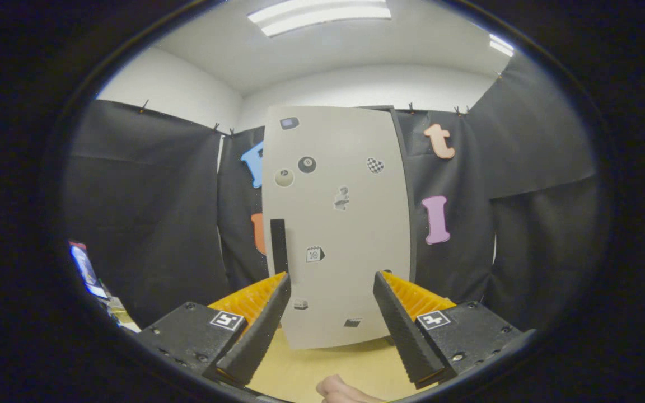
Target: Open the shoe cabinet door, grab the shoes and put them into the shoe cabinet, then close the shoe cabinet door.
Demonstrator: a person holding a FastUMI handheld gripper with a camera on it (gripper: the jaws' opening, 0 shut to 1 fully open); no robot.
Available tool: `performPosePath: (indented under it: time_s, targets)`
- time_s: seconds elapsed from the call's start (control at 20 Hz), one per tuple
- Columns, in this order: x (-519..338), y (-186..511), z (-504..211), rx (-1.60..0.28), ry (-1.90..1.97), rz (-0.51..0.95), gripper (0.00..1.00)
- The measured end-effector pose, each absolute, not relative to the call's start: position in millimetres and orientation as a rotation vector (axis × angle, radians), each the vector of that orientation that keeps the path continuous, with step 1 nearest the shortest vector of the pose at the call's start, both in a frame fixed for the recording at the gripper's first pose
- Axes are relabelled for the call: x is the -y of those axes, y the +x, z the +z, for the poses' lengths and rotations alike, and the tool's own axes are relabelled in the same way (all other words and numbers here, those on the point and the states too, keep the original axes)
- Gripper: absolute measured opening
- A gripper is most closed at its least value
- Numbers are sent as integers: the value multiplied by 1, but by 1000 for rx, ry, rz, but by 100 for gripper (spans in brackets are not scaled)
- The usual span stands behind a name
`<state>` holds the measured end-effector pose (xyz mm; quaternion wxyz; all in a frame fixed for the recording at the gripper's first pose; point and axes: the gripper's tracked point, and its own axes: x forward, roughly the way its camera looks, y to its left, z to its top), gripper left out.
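A tall pale shoe cabinet (pixel 350 224) stands upright straight ahead of my gripper (pixel 331 277), on a light wooden floor (pixel 311 364). Its door is shut and dotted with small stickers. A dark vertical handle (pixel 278 243) runs down the door's left side, just above my left finger (pixel 261 322). The fingers stand wide apart with nothing between them, short of the door.
Black cloth walls close in behind and on both sides of the cabinet. Some coloured objects (pixel 90 277) lie low at the left. Part of a person's hand (pixel 342 390) shows beneath the fingers.
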<state>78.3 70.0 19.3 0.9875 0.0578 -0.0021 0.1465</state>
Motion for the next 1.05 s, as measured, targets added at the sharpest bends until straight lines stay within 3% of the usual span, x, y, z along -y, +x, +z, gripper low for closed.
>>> performPosePath:
  time_s: [0.2, 0.4, 0.7, 1.05]
  targets:
    - [-51, 50, -28, -22, 113, 225, 98]
    - [-49, 49, -52, -51, 52, 251, 99]
    - [-20, 40, -31, 26, 95, 167, 99]
    - [-44, 35, -37, 11, 74, 247, 99]
